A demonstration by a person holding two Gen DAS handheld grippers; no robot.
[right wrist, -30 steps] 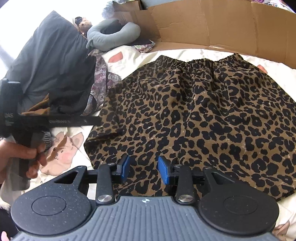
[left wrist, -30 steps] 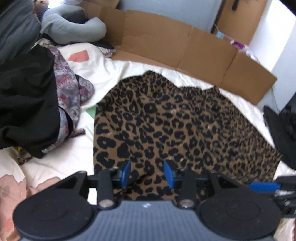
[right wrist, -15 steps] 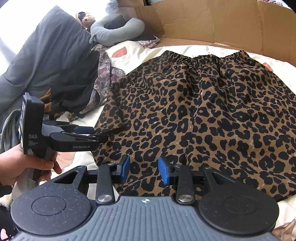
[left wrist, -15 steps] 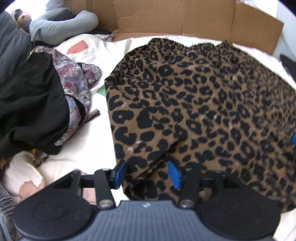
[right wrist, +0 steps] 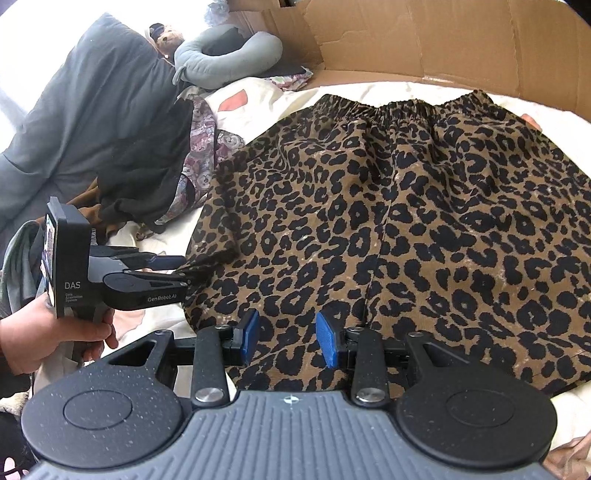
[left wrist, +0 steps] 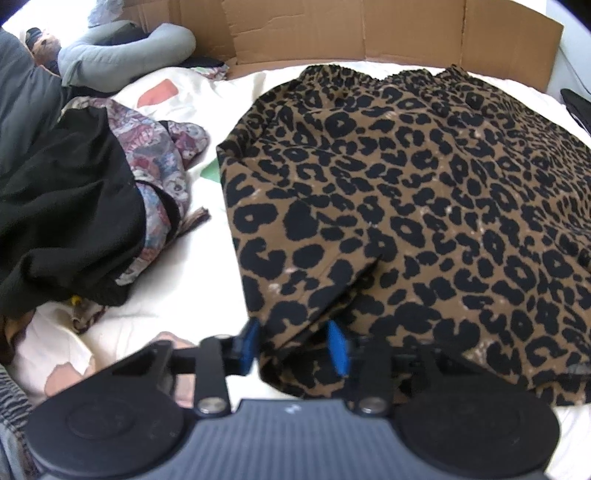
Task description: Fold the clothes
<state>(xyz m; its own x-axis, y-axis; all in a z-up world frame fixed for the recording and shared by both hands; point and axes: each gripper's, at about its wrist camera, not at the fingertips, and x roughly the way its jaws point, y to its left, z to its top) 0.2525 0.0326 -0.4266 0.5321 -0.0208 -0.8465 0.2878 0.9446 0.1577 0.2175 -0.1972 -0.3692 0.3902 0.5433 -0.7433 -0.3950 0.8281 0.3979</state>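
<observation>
Leopard-print shorts (left wrist: 424,192) lie spread on a white bed sheet (left wrist: 207,266), waistband toward the cardboard; they also show in the right wrist view (right wrist: 406,221). My left gripper (left wrist: 295,345) is open, its blue pads either side of the near left hem corner, which is lifted and bunched between them. In the right wrist view the left gripper (right wrist: 186,271) sits at that corner, the fabric pulled into its tips. My right gripper (right wrist: 288,338) is open and empty, over the near hem at the middle of the shorts.
A pile of black and patterned clothes (left wrist: 85,206) lies left of the shorts. A grey neck pillow (left wrist: 125,55) and dark cushion (right wrist: 85,110) are at far left. A cardboard wall (left wrist: 369,29) borders the bed's far edge.
The left gripper swung left and down to the shorts' near left corner, and the hem now sits bunched between its pads. The right gripper barely moved.
</observation>
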